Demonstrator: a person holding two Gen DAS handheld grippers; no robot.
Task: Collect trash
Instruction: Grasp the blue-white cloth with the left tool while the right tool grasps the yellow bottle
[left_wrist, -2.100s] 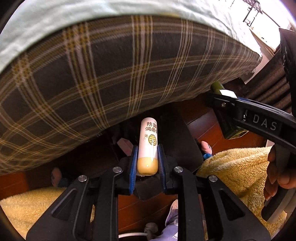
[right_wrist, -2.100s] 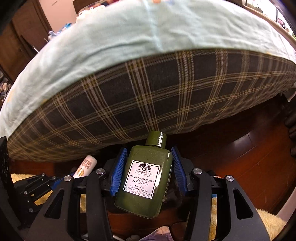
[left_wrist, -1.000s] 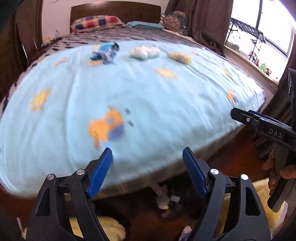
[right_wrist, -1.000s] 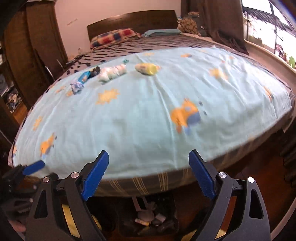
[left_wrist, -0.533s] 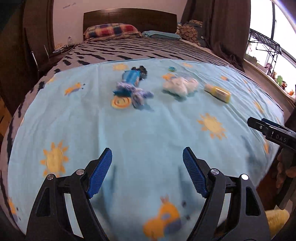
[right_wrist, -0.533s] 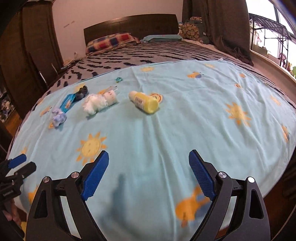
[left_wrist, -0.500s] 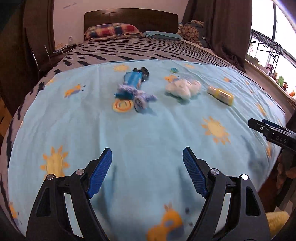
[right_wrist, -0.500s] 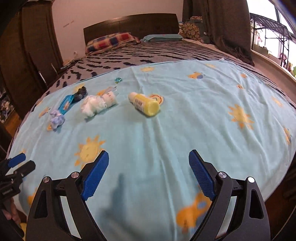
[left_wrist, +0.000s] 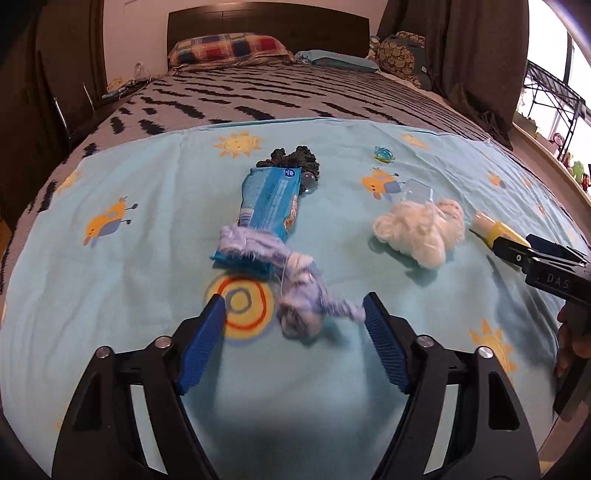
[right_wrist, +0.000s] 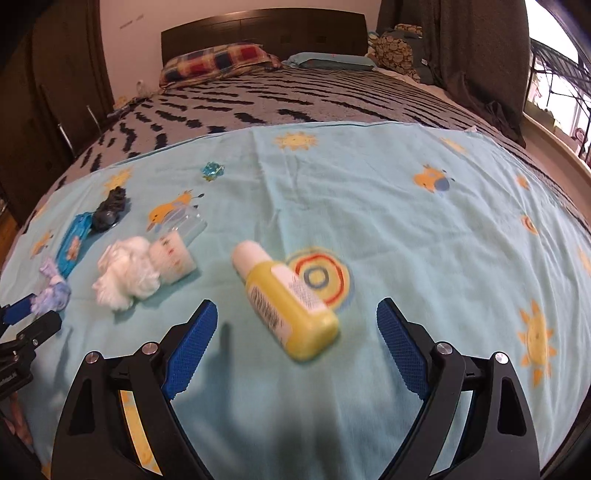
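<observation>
Now both pairs of tongs are hanging over the sun-printed blue sheet (left_wrist: 147, 206) with nothing between their pads. The left gripper (left_wrist: 293, 325) is standing apart, its jaws having just been drawing in a little, and it is framing a crumpled pale blue-and-white wad (left_wrist: 306, 299) that is lying straight ahead of its tips, closer to its right pad than its left; whether that pad is brushing the wad's frayed end I cannot tell. Just beyond the wad, a blue wipes packet (left_wrist: 269, 206) is stretching away from the tongs, and a white tissue clump (left_wrist: 421, 232) is sitting off to their right. The right gripper (right_wrist: 297, 325) is gaping wide and empty, and the yellow bottle (right_wrist: 284, 299) is lying on the sheet just ahead of it, roughly centred in the gap but touching neither pad. The bottle's long axis is running on a slant, white cap far and to the left, yellow base near and to the right, so it is sitting skewed to the line of the jaws. I judge that each hand is lining up on its own piece: the right one is nearer the bottle, the left one nearer the wad. Closing across the bottle's narrow width would probably be calling for a slight twist of the right wrist first.
</observation>
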